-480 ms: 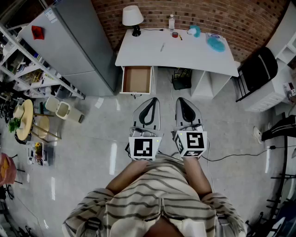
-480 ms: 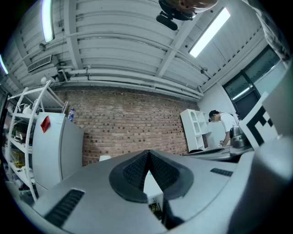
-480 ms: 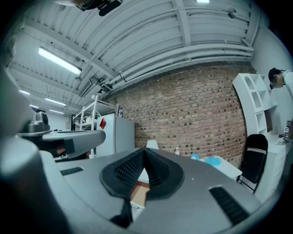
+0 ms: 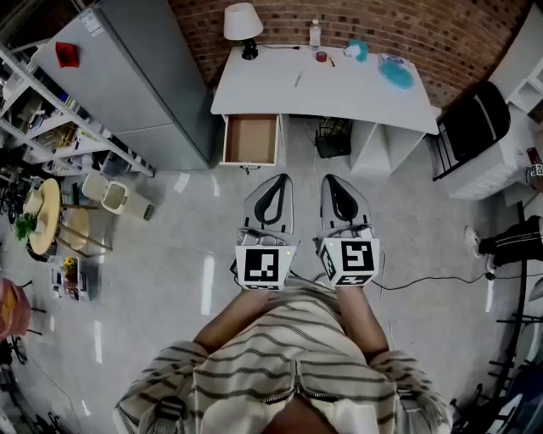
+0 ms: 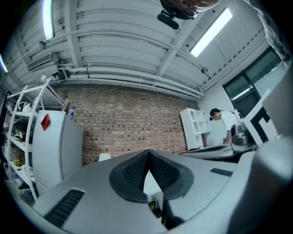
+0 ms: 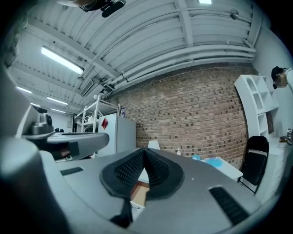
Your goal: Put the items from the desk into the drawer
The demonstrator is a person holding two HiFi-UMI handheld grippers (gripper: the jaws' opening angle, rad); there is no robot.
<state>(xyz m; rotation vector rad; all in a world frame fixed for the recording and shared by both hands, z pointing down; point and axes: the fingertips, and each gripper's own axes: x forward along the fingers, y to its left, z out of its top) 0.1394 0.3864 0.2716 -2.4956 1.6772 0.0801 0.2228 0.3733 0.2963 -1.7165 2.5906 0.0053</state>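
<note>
A white desk (image 4: pixel 356 95) stands against the brick wall, well ahead of me. On it lie a pen (image 4: pixel 298 81), a tape roll (image 4: pixel 321 57), a bottle (image 4: pixel 315 34), a teal item (image 4: pixel 357 52) and a blue item (image 4: pixel 395 75). Its wooden drawer (image 4: pixel 250 140) is pulled out at the left and looks empty. My left gripper (image 4: pixel 275 180) and right gripper (image 4: pixel 331 180) are held side by side over the floor, short of the desk. Both are shut, tips touching, nothing held.
A lamp (image 4: pixel 243 25) stands at the desk's left corner. A grey fridge (image 4: pixel 127 85) is left of the desk, with shelving (image 4: pixel 51 127) beyond. A black chair (image 4: pixel 471 127) stands to the right. A basket (image 4: pixel 333 140) sits under the desk. A cable (image 4: pixel 424 280) crosses the floor.
The desk and drawer sit slightly higher in the head view. Both grippers keep their pose and stay shut.
</note>
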